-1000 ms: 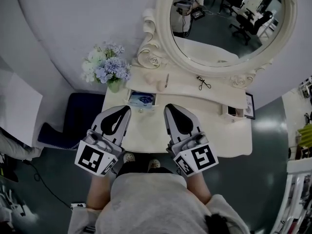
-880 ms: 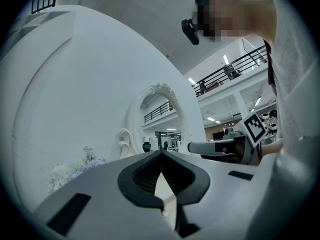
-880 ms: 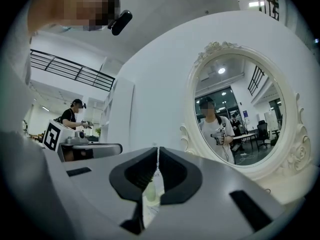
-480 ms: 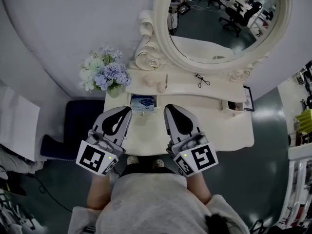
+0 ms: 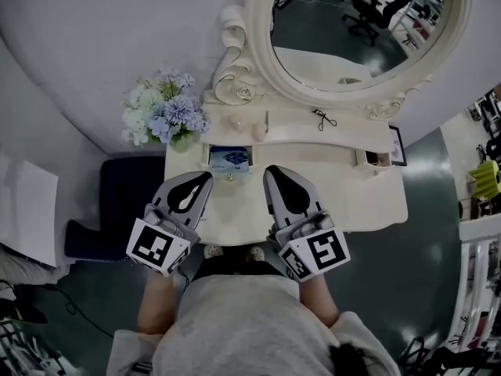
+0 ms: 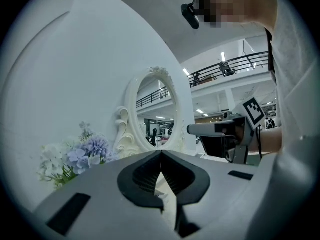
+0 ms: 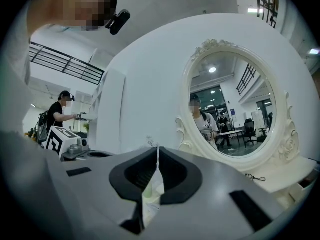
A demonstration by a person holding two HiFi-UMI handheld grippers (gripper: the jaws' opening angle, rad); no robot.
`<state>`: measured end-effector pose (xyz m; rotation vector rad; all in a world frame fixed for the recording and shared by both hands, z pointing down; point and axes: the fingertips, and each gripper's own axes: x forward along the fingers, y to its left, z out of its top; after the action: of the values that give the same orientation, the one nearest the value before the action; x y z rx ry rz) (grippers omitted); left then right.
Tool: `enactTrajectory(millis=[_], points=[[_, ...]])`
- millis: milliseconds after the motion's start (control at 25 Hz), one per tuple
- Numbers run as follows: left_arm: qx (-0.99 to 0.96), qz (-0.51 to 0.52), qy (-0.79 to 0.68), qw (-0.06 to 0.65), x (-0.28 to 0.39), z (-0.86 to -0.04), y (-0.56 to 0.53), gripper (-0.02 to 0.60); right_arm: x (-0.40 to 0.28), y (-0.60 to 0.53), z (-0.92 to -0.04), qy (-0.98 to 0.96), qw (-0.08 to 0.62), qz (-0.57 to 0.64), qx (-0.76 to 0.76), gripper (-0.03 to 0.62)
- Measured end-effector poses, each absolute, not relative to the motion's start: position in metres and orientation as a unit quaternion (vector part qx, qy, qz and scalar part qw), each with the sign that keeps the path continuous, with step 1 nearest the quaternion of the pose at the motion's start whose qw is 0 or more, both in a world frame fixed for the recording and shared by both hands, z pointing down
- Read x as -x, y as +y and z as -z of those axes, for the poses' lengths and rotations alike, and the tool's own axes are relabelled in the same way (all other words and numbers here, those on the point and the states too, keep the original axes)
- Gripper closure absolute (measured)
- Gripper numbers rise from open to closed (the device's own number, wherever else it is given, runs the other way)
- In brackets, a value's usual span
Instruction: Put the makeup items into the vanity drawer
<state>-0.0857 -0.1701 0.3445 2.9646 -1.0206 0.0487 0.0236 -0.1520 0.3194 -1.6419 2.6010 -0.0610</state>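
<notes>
From my feed, a dark seat (image 5: 117,198) sits on the floor at far left, beside the table (image 5: 368,202). A bunch of blue and white flowers (image 5: 164,116) stands at the table's back left corner.

The left gripper (image 5: 203,177) comes next, held over the table's front edge and pointing toward the mirror (image 5: 352,22). Its jaws are clenched tip to tip and I see nothing between them.

Just ahead of the left gripper an open drawer (image 5: 229,160) shows something blue-patterned inside. The gripper's tips are close to its front, but I cannot tell whether they touch it.

On the shelf (image 5: 352,128) behind the drawer lie the makeup items: two small pale pots (image 5: 235,122) side by side, then a thin stick (image 5: 267,121) just beside them.

The right gripper (image 5: 271,171) is level with the left one, the two near each other but apart. Its jaws are also clenched and empty, with only the table showing through the gap below the tips.

Further right on the shelf, well apart from the pots, lies a lash curler (image 5: 326,121).

A second open compartment (image 5: 377,158) sits near the table's right end. I cannot make out what is inside it.

A small picture frame (image 5: 398,146) stands just beside that compartment, at the table's right edge.
</notes>
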Motion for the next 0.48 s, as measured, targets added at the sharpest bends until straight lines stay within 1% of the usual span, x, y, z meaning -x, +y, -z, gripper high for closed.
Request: enactTrajectory(millis=[480], points=[[-0.943, -0.149, -0.294, 0.054, 0.096, -0.449, -0.181, 0.565, -0.015, -0.16, -0.334, 0.838, 0.011, 0.032, 0.545, 0.568]])
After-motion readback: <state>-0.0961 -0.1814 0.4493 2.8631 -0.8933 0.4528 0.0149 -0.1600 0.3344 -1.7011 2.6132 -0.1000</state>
